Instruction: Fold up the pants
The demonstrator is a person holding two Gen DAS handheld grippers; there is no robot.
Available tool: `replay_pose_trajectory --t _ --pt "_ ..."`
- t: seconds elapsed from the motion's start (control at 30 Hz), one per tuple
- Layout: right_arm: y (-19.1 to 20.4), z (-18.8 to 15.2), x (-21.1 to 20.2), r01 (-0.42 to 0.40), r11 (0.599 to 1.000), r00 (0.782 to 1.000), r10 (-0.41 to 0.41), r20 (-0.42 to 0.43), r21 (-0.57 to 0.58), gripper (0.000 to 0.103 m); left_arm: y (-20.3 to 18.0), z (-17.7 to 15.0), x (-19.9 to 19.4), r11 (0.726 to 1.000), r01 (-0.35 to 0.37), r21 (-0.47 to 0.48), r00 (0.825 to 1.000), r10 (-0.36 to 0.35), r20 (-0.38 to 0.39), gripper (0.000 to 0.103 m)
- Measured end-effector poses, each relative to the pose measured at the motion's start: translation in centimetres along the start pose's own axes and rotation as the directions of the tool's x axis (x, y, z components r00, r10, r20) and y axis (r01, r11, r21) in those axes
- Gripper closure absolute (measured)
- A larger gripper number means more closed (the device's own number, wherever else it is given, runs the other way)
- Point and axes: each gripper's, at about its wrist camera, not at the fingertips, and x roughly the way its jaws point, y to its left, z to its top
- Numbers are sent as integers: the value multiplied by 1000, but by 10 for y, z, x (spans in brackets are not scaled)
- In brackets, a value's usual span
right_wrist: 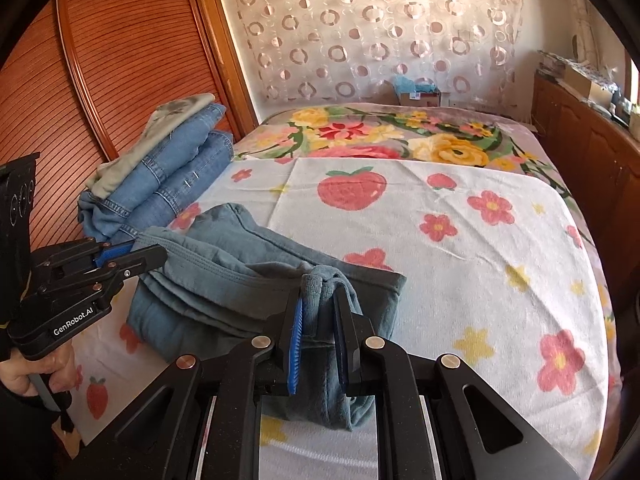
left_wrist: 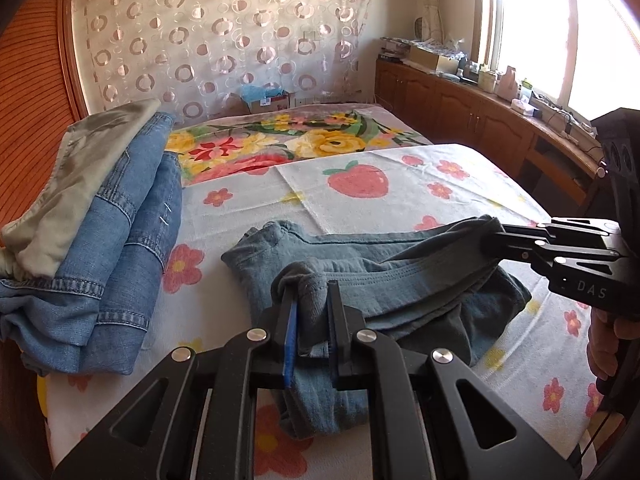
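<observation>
Strawberry-print blanket (right_wrist: pixel 460 220) covers the bed, giving a flat folding surface, with a stack of folded jeans (left_wrist: pixel 132 216) at its edge. Teal pants (left_wrist: pixel 400 276) lie doubled near the front; left gripper (left_wrist: pixel 310 300) and right gripper (right_wrist: pixel 320 300) each pinch a bunched corner, likely to carry the fold over.

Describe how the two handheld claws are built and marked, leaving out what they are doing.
Both the left claw and the right claw are matte black, angular linkages with triangular cut-outs and round silver pivot pins. Each has a ribbed blue pad on the inner face of a finger. The left claw's body bears white "GenRobot.AI" lettering; the right shows the letters "DAS". No cables show.
</observation>
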Motion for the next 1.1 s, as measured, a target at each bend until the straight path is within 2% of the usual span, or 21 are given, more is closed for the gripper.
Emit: replay_pose_trajectory --t 0.17,0.23,0.3,0.37,0.57,0.73,0.93,1.1 --pt "3 -7 -8 23 999 999 -23 25 -31 81 3 -3 -1 999 18 -27 1000 -18 -8 81" --pt "2 -9 -13 37 998 999 -36 40 -47 75 4 -4 -5 1000 16 -27 1000 -16 -3 71" --pt "1 -11 -19 38 998 998 -35 49 -56 70 6 -7 -10 999 19 -28 1000 -19 10 50" --pt "0 -16 -23 38 997 998 -35 49 -70 65 8 -10 -16 999 22 -29 1000 -22 19 43" --pt "-1 -29 -18 34 991 999 -36 -7 -132 65 3 -24 -21 999 27 21 1000 -27 9 41" --pt "-3 -27 -7 35 988 997 -44 -58 -148 65 4 -33 -4 999 2 45 998 1 -63 41" --pt "-1 -16 3 60 977 995 -75 -69 -205 65 10 -29 9 999 -8 45 997 11 -82 41" --pt "-9 -2 22 74 975 992 -93 -82 -207 65 12 -16 21 998 -11 68 995 18 -98 41"
